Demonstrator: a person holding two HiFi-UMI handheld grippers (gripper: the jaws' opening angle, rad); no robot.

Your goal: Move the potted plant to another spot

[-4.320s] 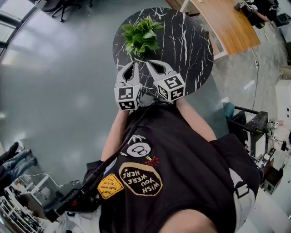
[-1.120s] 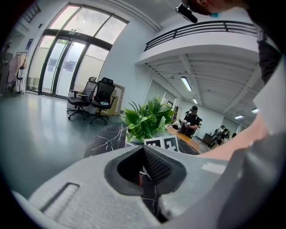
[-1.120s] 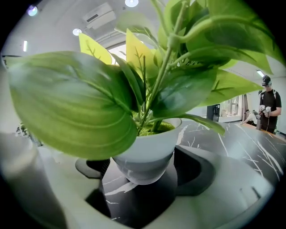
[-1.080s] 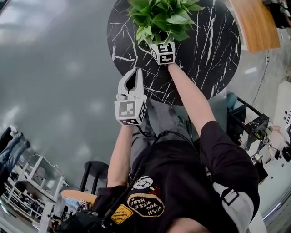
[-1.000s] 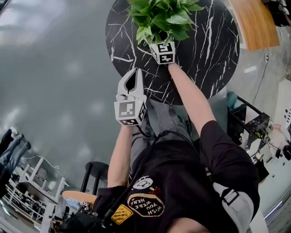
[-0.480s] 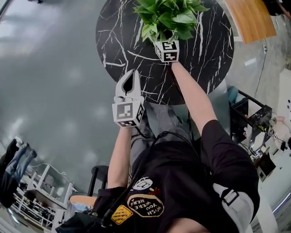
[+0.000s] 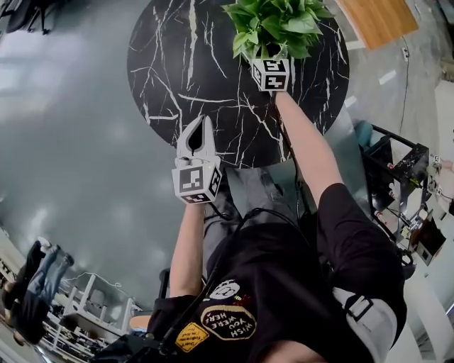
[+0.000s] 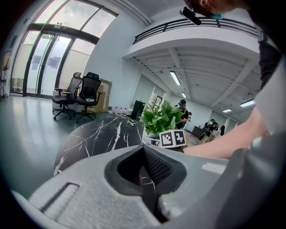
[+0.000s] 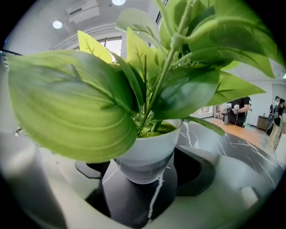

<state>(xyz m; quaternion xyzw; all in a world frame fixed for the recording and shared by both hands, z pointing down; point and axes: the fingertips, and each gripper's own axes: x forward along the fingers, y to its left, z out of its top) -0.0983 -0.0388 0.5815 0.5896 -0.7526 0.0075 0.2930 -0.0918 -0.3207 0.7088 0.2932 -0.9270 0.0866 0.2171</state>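
Observation:
The potted plant (image 7: 277, 25), green leaves in a small white pot (image 9: 149, 150), is over the right part of the round black marble table (image 7: 177, 64). My right gripper (image 7: 273, 55) is shut on the pot, one jaw on each side, its tips hidden under the leaves in the head view. In the right gripper view the pot's base hangs a little above the marble. My left gripper (image 7: 201, 122) is shut and holds nothing, at the table's near edge, well to the left of the plant (image 8: 163, 118).
A wooden table (image 7: 376, 18) stands past the marble table at the far right. A dark equipment rack (image 7: 401, 166) is on the right. Office chairs (image 8: 76, 96) stand by the windows. A person (image 7: 39, 276) stands at the lower left.
Earlier both grippers hung near the table's front with the plant standing free. Since then the right gripper has closed on the pot and carried it rightward across the table. The left gripper stayed shut.

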